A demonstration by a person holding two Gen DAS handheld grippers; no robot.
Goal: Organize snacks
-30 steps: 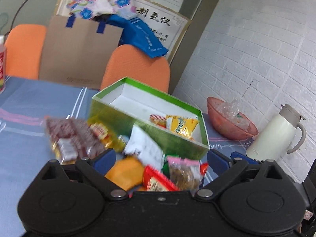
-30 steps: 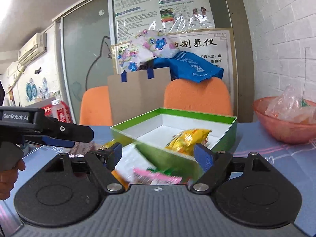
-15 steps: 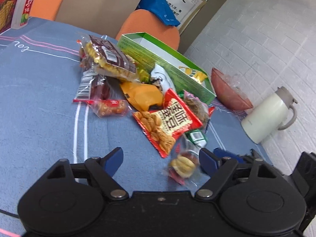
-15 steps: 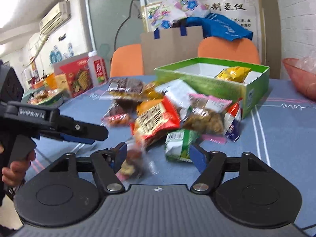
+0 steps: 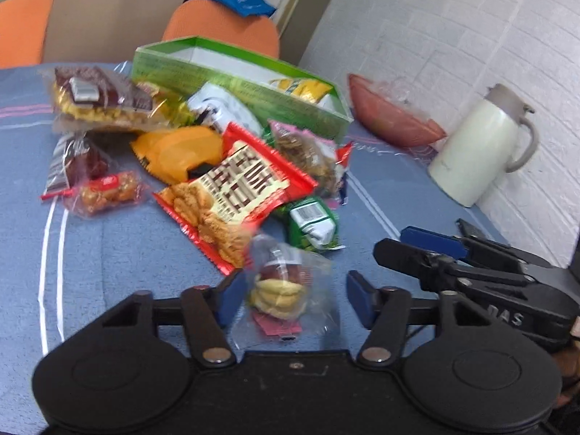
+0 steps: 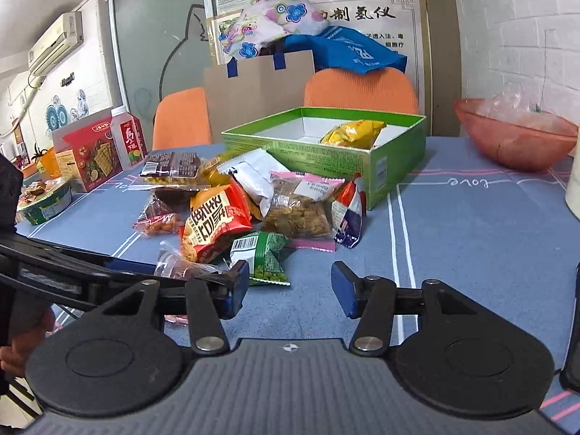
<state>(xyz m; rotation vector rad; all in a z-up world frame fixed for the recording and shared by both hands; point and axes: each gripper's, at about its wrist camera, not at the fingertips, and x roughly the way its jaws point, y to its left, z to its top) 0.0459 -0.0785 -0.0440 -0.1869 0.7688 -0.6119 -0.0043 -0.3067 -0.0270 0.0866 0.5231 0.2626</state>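
With the left gripper (image 5: 291,299) wide open around the clear cookie packet (image 5: 281,290), nothing gripped, crinkly film could be pinched alone; right gripper (image 6: 290,284) open, empty.

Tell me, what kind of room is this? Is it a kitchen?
Probably not a kitchen. It looks more like an office or clinic break room: printed posters cover the wall, orange chairs stand at a table with a blue cloth, and an air conditioner hangs high up.
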